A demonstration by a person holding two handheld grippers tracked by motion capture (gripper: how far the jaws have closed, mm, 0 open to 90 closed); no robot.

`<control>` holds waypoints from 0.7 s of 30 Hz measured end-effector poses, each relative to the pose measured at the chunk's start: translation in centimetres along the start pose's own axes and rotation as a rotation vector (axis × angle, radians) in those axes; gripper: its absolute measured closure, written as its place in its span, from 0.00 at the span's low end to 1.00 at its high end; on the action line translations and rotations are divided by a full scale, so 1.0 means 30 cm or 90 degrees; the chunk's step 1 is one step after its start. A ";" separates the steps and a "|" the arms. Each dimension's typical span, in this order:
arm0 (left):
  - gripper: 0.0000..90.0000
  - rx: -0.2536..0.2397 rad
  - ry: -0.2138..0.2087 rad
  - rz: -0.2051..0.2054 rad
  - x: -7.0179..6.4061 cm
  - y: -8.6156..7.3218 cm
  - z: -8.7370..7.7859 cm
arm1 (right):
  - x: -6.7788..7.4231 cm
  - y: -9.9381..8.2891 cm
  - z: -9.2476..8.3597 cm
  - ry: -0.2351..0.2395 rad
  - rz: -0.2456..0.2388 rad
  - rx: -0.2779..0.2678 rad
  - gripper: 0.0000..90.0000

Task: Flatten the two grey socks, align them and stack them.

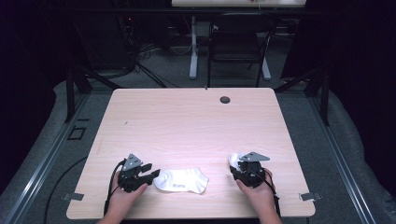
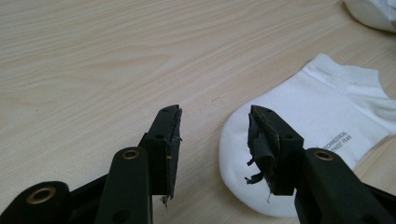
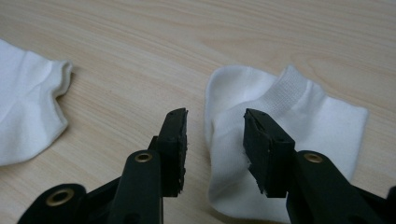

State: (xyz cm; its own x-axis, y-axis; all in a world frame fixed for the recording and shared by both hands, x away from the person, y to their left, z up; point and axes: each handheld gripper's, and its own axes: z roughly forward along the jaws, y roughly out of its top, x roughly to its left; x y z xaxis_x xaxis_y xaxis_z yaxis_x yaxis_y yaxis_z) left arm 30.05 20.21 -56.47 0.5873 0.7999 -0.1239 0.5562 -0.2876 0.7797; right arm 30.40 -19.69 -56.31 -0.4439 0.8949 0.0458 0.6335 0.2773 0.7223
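A white ankle sock (image 1: pixel 183 181) with small grey print lies flat near the table's front edge. My left gripper (image 1: pixel 153 174) is just left of its toe end. In the left gripper view the sock (image 2: pixel 322 116) lies to the right, and the left gripper (image 2: pixel 215 135) is open, one jaw over the toe edge and bare wood between the pads. A second white sock (image 1: pixel 232 161) lies crumpled at the right under my right gripper (image 1: pixel 238 169). In the right gripper view the right gripper (image 3: pixel 215 135) stands open over that second sock (image 3: pixel 303 116), not pressing it.
The light wooden table (image 1: pixel 187 121) has a round cable hole (image 1: pixel 225 100) near its far edge. A black chair (image 1: pixel 238 42) and a white desk leg (image 1: pixel 193 51) stand beyond it. Metal rails run along the floor on both sides.
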 end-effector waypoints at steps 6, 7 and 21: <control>0.60 0.000 -0.001 -0.001 -0.001 0.000 0.002 | -0.011 -0.008 0.017 -0.012 0.001 0.025 0.76; 0.60 0.000 -0.001 0.000 -0.001 0.000 0.002 | -0.011 -0.009 0.018 -0.012 0.006 0.025 0.78; 0.60 -0.001 -0.002 0.004 -0.002 0.000 0.003 | -0.002 0.005 0.005 0.005 0.010 0.027 1.00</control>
State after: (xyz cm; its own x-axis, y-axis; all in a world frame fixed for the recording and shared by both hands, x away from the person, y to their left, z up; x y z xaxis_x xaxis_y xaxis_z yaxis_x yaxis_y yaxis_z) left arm 30.05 20.12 -56.52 0.5923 0.7966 -0.1209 0.5516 -0.2915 0.7815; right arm 30.63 -19.66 -56.32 -0.4387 0.8965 0.0624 0.6669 0.2782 0.6913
